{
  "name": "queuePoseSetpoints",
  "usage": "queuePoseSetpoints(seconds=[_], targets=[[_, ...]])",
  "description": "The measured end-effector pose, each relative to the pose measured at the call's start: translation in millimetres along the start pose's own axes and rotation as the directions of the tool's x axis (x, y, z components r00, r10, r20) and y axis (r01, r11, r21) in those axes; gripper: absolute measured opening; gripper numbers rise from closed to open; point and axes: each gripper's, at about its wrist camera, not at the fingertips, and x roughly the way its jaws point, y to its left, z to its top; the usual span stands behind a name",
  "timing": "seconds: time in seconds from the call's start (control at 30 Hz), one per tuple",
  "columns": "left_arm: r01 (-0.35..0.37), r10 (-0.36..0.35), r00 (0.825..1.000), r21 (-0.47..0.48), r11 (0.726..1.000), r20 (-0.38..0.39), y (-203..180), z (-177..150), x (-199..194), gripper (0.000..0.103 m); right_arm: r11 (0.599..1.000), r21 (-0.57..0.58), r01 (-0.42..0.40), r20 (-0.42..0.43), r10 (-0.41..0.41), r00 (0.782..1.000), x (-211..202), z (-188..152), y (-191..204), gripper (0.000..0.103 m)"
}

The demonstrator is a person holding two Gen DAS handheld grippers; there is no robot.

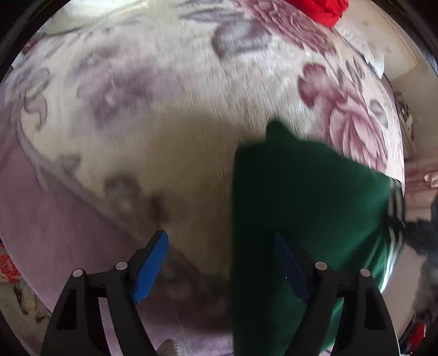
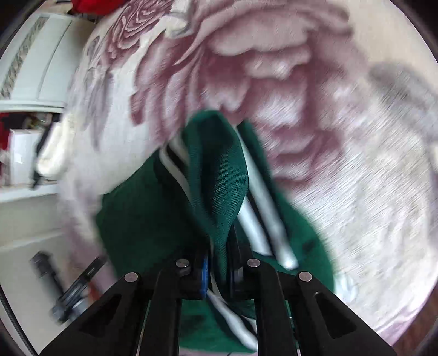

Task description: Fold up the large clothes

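Note:
A dark green garment with white and black stripes (image 2: 219, 175) lies bunched on a floral blanket (image 2: 342, 164). My right gripper (image 2: 219, 271) is shut on a fold of its green cloth, which rises in a peak in front of the fingers. In the left wrist view the same garment (image 1: 301, 191) hangs at the right, and its edge runs down between my fingers. My left gripper (image 1: 221, 263) is open, with blue pads (image 1: 150, 265) wide apart, above the blanket (image 1: 164, 109). Both views are blurred by motion.
A red cloth (image 1: 320, 8) lies at the blanket's far edge. White furniture with shelves (image 2: 30, 90) stands left of the bed in the right wrist view. A dark tool-like object (image 2: 68, 284) lies on the floor at lower left.

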Motion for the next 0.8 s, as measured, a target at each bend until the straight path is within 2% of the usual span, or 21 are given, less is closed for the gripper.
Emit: queuePoseSetpoints(seconds=[0.07, 0.17, 0.2, 0.23, 0.27, 0.33, 0.37, 0.43, 0.5, 0.53, 0.6, 0.67, 0.7, 0.73, 0.8], targets=[[-0.016, 0.015, 1.000, -0.009, 1.000, -0.013, -1.1, -10.1, 5.9, 0.079, 1.000, 0.001, -0.010, -0.104, 0.010, 0.995, 26.0, -1.7, -11.7, 0.013], [-0.034, 0.034, 0.999, -0.004, 0.999, -0.003, 2.0, -14.7, 4.8, 0.079, 0.999, -0.022, -0.039, -0.141, 0.035, 0.989, 19.8, -4.4, -19.3, 0.043], [-0.041, 0.041, 0.999, -0.005, 0.999, 0.002, 4.1, -16.8, 2.5, 0.079, 0.999, -0.016, -0.028, -0.124, 0.026, 0.992, 10.2, -8.2, -24.0, 0.056], [-0.041, 0.041, 0.999, -0.008, 0.999, 0.007, 6.5, -19.2, 0.1, 0.079, 1.000, 0.004, -0.024, -0.086, 0.024, 0.996, -5.2, -16.3, -34.0, 0.064], [-0.036, 0.036, 0.999, -0.013, 0.999, 0.007, 9.5, -22.6, -1.5, 0.078, 0.999, 0.027, -0.042, -0.058, 0.044, 0.997, -17.8, -26.4, -46.4, 0.078], [-0.036, 0.036, 0.999, -0.029, 0.999, -0.007, 15.9, -31.1, -1.3, 0.078, 0.993, 0.091, -0.076, -0.051, 0.081, 0.995, -25.9, -45.6, -70.4, 0.085], [-0.028, 0.027, 0.999, -0.037, 0.999, -0.021, 19.5, -36.9, 0.1, 0.078, 0.986, 0.140, -0.088, -0.074, 0.099, 0.992, -22.4, -65.3, -87.5, 0.090], [-0.009, 0.006, 0.999, -0.052, 0.999, -0.045, 23.8, -47.0, 3.6, 0.078, 0.970, 0.198, -0.139, -0.097, 0.161, 0.982, -7.4, -97.6, -106.7, 0.090], [-0.001, -0.003, 0.998, -0.063, 0.998, -0.062, 25.4, -53.3, 6.8, 0.078, 0.951, 0.247, -0.187, -0.125, 0.223, 0.967, 22.2, -128.5, -118.5, 0.090], [0.000, -0.005, 0.998, -0.068, 0.998, -0.067, 25.3, -55.9, 7.5, 0.078, 0.930, 0.280, -0.237, -0.112, 0.277, 0.954, 38.7, -141.7, -125.1, 0.092], [0.004, -0.009, 0.997, -0.074, 0.997, -0.071, 24.8, -58.9, 8.3, 0.078, 0.876, 0.315, -0.365, -0.046, 0.398, 0.916, 66.0, -154.5, -133.8, 0.103], [0.005, -0.011, 0.997, -0.074, 0.997, -0.070, 25.1, -59.6, 7.7, 0.078, 0.804, 0.340, -0.488, 0.043, 0.505, 0.862, 96.5, -157.2, -140.6, 0.103], [0.000, -0.005, 0.997, -0.072, 0.997, -0.077, 25.1, -59.5, 8.1, 0.078, 0.782, 0.344, -0.520, 0.068, 0.532, 0.844, 108.3, -156.9, -140.5, 0.103], [-0.002, -0.003, 0.997, -0.069, 0.998, -0.081, 25.0, -59.5, 7.8, 0.078, 0.766, 0.354, -0.537, 0.115, 0.534, 0.838, 112.9, -158.9, -141.2, 0.103], [-0.007, 0.003, 0.997, -0.054, 0.998, -0.078, 26.7, -61.6, 4.2, 0.078, 0.751, 0.319, -0.578, 0.182, 0.550, 0.815, 110.6, -161.0, -133.6, 0.103]])
